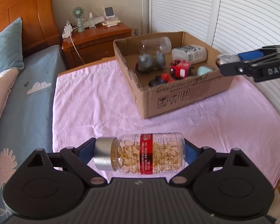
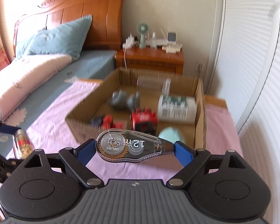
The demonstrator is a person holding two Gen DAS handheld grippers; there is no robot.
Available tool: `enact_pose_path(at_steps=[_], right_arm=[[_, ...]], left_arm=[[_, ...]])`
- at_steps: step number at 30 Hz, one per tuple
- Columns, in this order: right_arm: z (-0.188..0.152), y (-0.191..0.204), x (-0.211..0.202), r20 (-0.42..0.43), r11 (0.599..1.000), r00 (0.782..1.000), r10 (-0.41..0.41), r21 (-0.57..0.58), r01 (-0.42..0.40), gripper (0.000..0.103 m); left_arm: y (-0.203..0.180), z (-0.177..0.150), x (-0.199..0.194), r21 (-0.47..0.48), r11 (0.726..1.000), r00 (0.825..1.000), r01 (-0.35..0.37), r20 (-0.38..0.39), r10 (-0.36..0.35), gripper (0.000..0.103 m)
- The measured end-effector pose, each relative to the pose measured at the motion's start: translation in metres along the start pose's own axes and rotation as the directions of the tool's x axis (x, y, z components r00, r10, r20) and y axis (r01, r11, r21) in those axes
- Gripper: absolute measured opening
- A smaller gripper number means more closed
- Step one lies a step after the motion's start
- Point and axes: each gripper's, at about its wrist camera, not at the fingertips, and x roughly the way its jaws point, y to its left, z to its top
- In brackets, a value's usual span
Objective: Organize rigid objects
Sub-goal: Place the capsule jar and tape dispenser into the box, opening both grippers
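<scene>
Your left tool [image 1: 140, 154] is clamped end to end on the capsule bottle [image 1: 141, 154], one pad on the silver cap, the other on the base, jaws wide because the bottle is long. Your right tool [image 2: 133, 150] grips the correction tape dispenser [image 2: 129, 150] lengthwise in the same way. Both loads hang above the pink cloth [image 1: 95, 97] on the desk, short of the cardboard box [image 1: 177, 97].

The bottle is smooth and round, held only at its ends; a tilt or jolt could let it pivot out and roll across the cloth. The dispenser's tapered tip gives its pad little to bite, so it may twist loose. The box already holds toys and two bottles, so a drop from height could bounce something out, and both tools heading for it together may collide over the rim.

The right wrist view is blurred, so the box contents are hard to read there. The box's near inner corner is hidden by its wall.
</scene>
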Motion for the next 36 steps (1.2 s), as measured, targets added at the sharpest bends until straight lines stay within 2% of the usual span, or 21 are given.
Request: enact_pose_path(at_steps=[4, 8, 10, 17, 24, 28, 30, 33, 36], right_arm=[[0.018, -0.006, 0.02, -0.004, 1.0, 1.0, -0.001, 0.016, 0.001, 0.093], [0.023, -0.004, 0.046, -0.061, 1.0, 0.998, 0.01, -0.002, -0.01, 0.093], [0.021, -0.002, 0.051, -0.061, 1.0, 0.998, -0.005, -0.015, 0.004, 0.101], [0.012, -0.005, 0.047, -0.072, 1.0, 0.997, -0.019, -0.012, 0.019, 0.103], [0.006, -0.016, 0.037, -0.068, 0.999, 0.997, -0.026, 0.019, 0.027, 0.103], [0.003, -0.02, 0.033, -0.061, 0.999, 0.998, -0.033, 0.032, 0.035, 0.103], [0.002, -0.02, 0.031, -0.06, 0.999, 0.998, -0.031, 0.035, 0.034, 0.103], [0.002, -0.021, 0.027, -0.056, 0.999, 0.998, -0.025, 0.044, 0.027, 0.103], [0.002, -0.021, 0.022, -0.054, 0.998, 0.998, -0.025, 0.055, 0.028, 0.103]], left_arm=[[-0.005, 0.02, 0.002, 0.021, 1.0, 1.0, 0.016, 0.023, -0.016, 0.092], [-0.01, 0.042, 0.008, 0.051, 0.999, 0.999, 0.01, 0.039, -0.011, 0.092], [-0.012, 0.053, 0.012, 0.063, 0.998, 0.999, 0.003, 0.05, -0.006, 0.092], [-0.017, 0.104, 0.034, 0.08, 0.997, 0.996, -0.022, 0.09, 0.014, 0.092], [-0.025, 0.153, 0.087, 0.048, 0.998, 0.995, -0.029, 0.099, 0.024, 0.092], [-0.024, 0.166, 0.114, -0.011, 1.0, 0.995, -0.015, 0.095, 0.016, 0.093], [-0.026, 0.167, 0.118, -0.01, 1.0, 0.992, -0.025, 0.121, 0.026, 0.094], [-0.029, 0.164, 0.11, 0.004, 0.998, 0.985, -0.064, 0.161, 0.062, 0.098], [-0.031, 0.157, 0.093, -0.005, 0.997, 0.978, -0.072, 0.198, 0.072, 0.098]])
